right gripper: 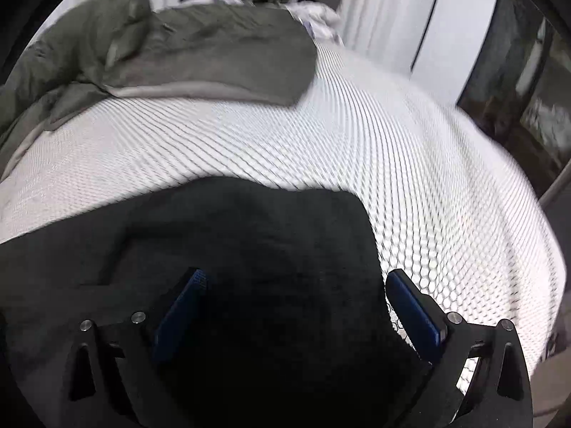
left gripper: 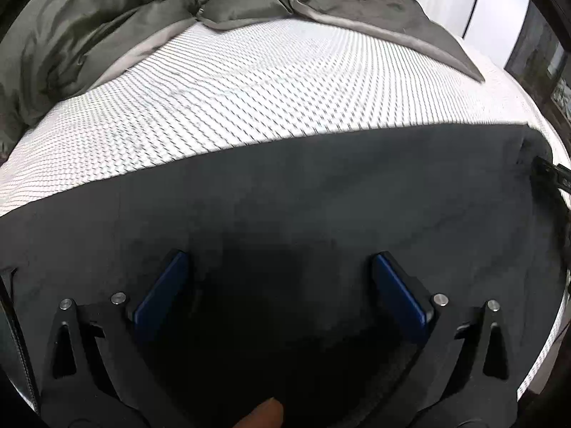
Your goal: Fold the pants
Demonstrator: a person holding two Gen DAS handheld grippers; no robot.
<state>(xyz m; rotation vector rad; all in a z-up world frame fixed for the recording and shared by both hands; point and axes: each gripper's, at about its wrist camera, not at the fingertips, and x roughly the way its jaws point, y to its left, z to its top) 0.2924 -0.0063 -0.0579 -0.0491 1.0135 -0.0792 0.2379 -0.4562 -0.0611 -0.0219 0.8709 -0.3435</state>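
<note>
Fingertip of the person (left gripper: 266, 414) shows at the bottom edge of the left wrist view, nearest the lens. Left gripper (left gripper: 280, 271): 2 fingers (left gripper: 162, 290) with blue pads, spread wide, nothing held between them. Dark pants (left gripper: 285, 196) fill the whole gap between these fingers and run past both of them to left and right; whether the pads touch the cloth cannot be told.

Right gripper (right gripper: 296, 283): 2 fingers (right gripper: 183, 308), blue pads, also spread wide and holding nothing. Its left finger sits over the pants (right gripper: 249, 235); its right finger (right gripper: 415, 306) sits at the cloth's right edge, with the white patterned bed (right gripper: 428, 178) showing just beyond it. A rectangular seam outline, possibly a pocket, is visible on the cloth left of the gap.

Location: pants lie flat on the bed (left gripper: 249, 82), along its near side, far edge straight in the left wrist view. A black part, likely the right gripper, shows at the right margin of that view, at the cloth's end.

Count: 1 pair of pants, 2 grippers, 4 fingers, 1 grey duvet (left gripper: 89, 28) bunched at the far side of the bed, well apart from the pants.
</note>
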